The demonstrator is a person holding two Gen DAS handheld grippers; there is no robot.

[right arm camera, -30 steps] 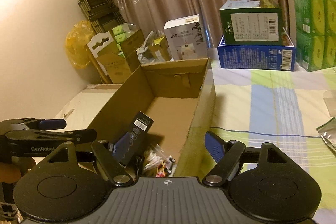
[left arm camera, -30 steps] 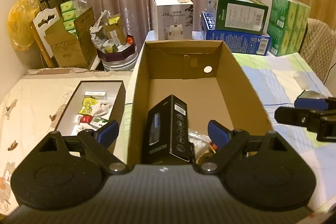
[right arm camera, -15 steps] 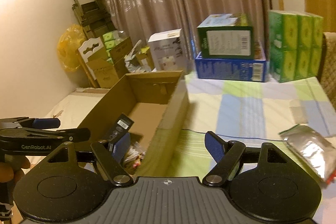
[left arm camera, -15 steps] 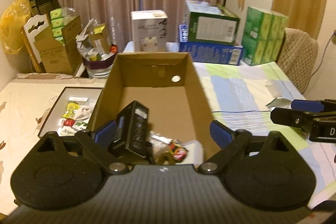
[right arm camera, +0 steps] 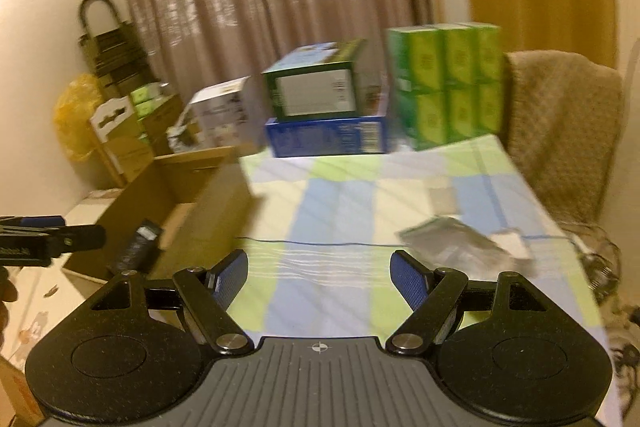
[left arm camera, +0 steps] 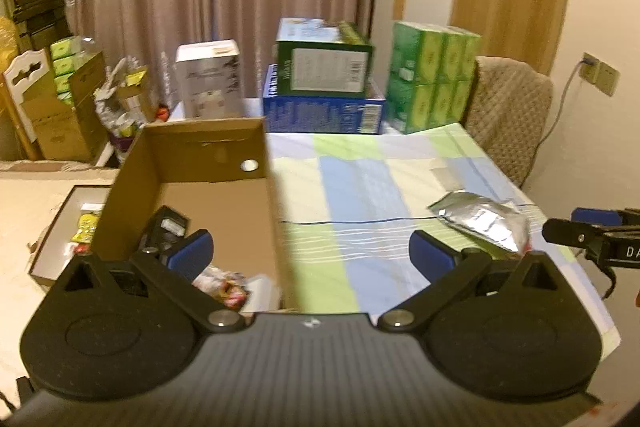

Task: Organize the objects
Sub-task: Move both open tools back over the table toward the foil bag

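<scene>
An open brown cardboard box (left arm camera: 200, 163) stands at the left on the checked tablecloth (left arm camera: 360, 187). A black product box (left arm camera: 166, 227) leans inside it beside some small wrapped items (left arm camera: 224, 285). The cardboard box (right arm camera: 172, 187) and the black box (right arm camera: 140, 247) also show in the right wrist view. A silver foil pouch (left arm camera: 480, 223) lies on the cloth at the right, also in the right wrist view (right arm camera: 452, 239). My left gripper (left arm camera: 310, 259) is open and empty, over the box's right wall. My right gripper (right arm camera: 318, 277) is open and empty above the cloth, left of the pouch.
Stacked green and blue cartons (left arm camera: 324, 83), green tissue packs (left arm camera: 436, 75) and a white box (left arm camera: 208, 83) stand at the table's far edge. A padded chair (left arm camera: 508, 115) is at the right. A shallow tray of small items (left arm camera: 76, 227) lies left of the cardboard box.
Both grippers have swung to the right and pulled back from the cardboard box. The foil pouch has come into the left view. Both stayed open and empty.
</scene>
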